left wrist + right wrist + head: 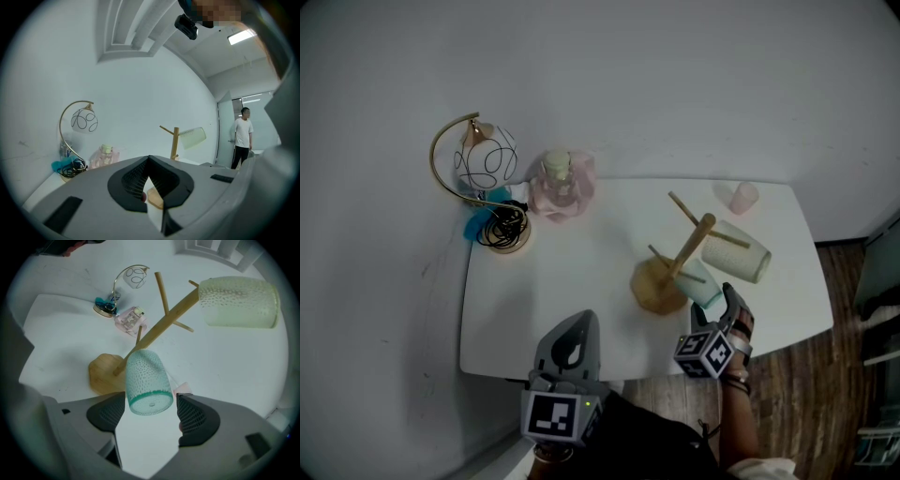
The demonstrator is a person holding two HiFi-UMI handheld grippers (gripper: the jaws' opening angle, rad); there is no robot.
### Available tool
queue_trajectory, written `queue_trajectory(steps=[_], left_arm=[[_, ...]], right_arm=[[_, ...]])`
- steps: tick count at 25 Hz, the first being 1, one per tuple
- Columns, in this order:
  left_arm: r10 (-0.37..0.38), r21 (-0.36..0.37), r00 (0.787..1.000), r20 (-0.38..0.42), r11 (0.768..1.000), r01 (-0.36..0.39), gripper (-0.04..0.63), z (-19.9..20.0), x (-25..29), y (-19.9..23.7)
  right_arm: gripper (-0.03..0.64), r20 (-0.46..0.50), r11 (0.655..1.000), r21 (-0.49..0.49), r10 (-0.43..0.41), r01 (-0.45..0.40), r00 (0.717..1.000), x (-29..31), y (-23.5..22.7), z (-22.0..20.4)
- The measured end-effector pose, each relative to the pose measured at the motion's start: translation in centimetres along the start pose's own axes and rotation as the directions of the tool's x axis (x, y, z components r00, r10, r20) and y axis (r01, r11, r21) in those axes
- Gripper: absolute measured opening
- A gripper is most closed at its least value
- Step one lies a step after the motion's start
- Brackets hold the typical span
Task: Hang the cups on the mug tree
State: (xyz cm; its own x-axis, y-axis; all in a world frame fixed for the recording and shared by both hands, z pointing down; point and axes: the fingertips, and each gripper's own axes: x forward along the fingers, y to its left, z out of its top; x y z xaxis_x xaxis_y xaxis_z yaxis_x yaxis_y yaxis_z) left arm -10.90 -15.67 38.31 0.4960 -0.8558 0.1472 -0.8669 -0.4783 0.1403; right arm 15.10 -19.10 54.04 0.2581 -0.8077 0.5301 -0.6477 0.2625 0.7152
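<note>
head view / cups: teal cup (701,281) sits low on the mug tree (689,251). The pale green cup (739,251) hangs from an upper peg. The pink cup (743,197) stands loose at the far edge of the table (553,281).
head view / claws: my right gripper (717,298) is at the teal cup. My left gripper (579,328) is parked near the table's front edge.
left gripper view / claw: left gripper (150,161) is clenched with nothing between the pads. The tree stands well ahead of it.
right gripper view / claw: right gripper (150,411) is released. Its pads flank the teal cup (145,376) with a gap on each side, and the cup's base faces me.
right gripper view / seat: a lower peg (138,336) runs into the cup, so I judge it hung.
step, my read: back straight out along the jaw line and keep the pads spread. Don't brush the cup or the tree base. Pink cup comes next.
</note>
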Motion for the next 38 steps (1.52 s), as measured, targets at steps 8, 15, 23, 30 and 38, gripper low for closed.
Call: queue_trajectory(steps=[8,15,23,30,38], left_arm=[[-0.003,0.01,1.0,0.007,1.0,0.003,0.0,0.4,-1.2,-0.5],[-0.014,0.026,1.0,0.023,1.0,0.013,0.0,0.9,-2.4,-1.5],[-0.028,0.05,0.999,0.043,0.998,0.026,0.0,1.7,-4.0,-3.0],[-0.034,0.069,0.998,0.059,0.997,0.03,0.0,2.2,-5.5,-4.6],[-0.042,0.081,0.996,0.074,0.996,0.036,0.0,2.6,-6.9,-6.9]], right_arm=[[0.348,-0.015,0.999,0.04,0.002,-0.001,1.0,-1.1,0.1,-0.8],[0.309,-0.018,0.996,0.087,-0.015,0.016,1.0,-2.7,-0.2,-1.7],[0.264,-0.015,0.989,0.146,-0.033,0.035,0.999,-4.8,-0.6,-2.5],[0.234,0.018,0.978,0.205,-0.047,0.043,0.999,-6.9,-1.6,-2.5],[0.14,0.067,0.96,0.274,-0.088,0.066,0.994,-9.3,-3.0,-3.0]])
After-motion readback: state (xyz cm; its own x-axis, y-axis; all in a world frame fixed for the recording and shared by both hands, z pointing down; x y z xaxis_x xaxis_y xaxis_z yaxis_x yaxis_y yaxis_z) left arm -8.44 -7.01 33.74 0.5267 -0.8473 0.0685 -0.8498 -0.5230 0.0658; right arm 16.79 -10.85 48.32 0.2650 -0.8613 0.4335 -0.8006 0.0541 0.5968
